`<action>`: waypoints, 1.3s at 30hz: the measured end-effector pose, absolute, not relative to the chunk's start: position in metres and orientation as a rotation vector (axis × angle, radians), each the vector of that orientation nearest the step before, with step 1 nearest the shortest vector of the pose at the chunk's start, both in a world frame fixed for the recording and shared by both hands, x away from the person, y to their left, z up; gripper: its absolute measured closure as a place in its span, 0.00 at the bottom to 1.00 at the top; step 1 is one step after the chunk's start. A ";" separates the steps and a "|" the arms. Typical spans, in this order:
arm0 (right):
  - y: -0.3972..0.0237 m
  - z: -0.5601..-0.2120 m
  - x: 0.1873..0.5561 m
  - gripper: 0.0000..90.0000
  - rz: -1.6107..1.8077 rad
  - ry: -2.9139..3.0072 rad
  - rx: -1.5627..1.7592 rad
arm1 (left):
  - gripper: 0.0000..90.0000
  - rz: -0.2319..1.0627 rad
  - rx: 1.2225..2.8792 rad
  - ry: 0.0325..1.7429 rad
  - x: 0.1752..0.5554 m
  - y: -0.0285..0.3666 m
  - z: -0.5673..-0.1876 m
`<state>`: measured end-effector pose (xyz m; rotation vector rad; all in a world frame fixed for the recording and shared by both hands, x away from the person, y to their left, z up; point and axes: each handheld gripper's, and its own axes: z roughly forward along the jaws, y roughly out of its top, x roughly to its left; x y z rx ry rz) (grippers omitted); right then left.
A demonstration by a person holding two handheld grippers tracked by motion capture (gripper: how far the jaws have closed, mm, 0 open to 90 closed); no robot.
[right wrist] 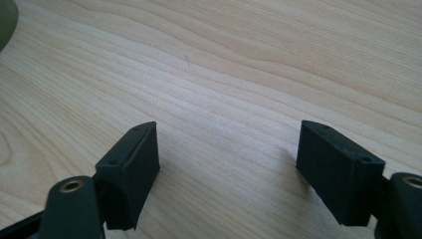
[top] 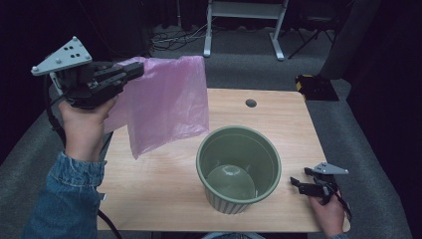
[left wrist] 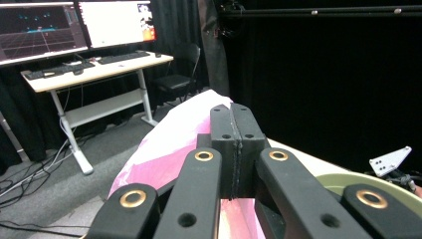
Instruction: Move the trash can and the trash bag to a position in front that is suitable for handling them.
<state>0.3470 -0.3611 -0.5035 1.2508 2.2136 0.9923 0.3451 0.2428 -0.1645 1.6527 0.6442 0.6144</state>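
At the near edge of a wooden table (top: 164, 199), a person's right hand (top: 326, 214) rests a right gripper (top: 302, 180) low on the surface, its black jaws spread wide with bare wood grain between them and nothing held; its fingertips (right wrist: 130, 164) sit just above the tabletop. Just beside it, toward the table's middle, stands a ribbed green pot (top: 239, 169), upright and open at the top, with pale glare on its inner floor. Farther back and to the left, the left hand (top: 87, 127), in a denim sleeve (top: 64, 199), holds the left gripper (top: 135, 70) raised above the table's left edge. Its jaws are pressed together on the upper corner of a pink plastic bag (top: 164, 102), which hangs down from the pinch, clear of the pot, its lower edge above the tabletop.
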 end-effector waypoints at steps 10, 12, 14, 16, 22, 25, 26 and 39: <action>-0.361 -0.503 0.347 0.28 0.992 2.214 1.251 | 1.00 0.564 1.648 0.607 0.341 0.244 -0.156; -0.361 -0.503 0.347 0.28 0.992 2.213 1.251 | 1.00 0.548 1.646 0.596 0.340 0.240 -0.156; -0.361 -0.503 0.347 0.28 0.993 2.214 1.250 | 1.00 0.543 1.651 0.574 0.338 0.233 -0.156; -0.361 -0.503 0.347 0.28 0.992 2.214 1.251 | 1.00 0.541 1.660 0.552 0.337 0.225 -0.156; -0.361 -0.503 0.347 0.28 0.992 2.214 1.250 | 1.00 0.487 1.668 0.523 0.340 0.207 -0.161; -0.361 -0.503 0.347 0.28 0.992 2.215 1.250 | 1.00 0.466 1.683 0.507 0.343 0.198 -0.164; -0.361 -0.503 0.347 0.28 0.992 2.214 1.251 | 1.00 0.460 1.687 0.501 0.344 0.195 -0.165; -0.361 -0.503 0.347 0.28 0.992 2.216 1.248 | 1.00 0.370 1.725 0.403 0.347 0.155 -0.175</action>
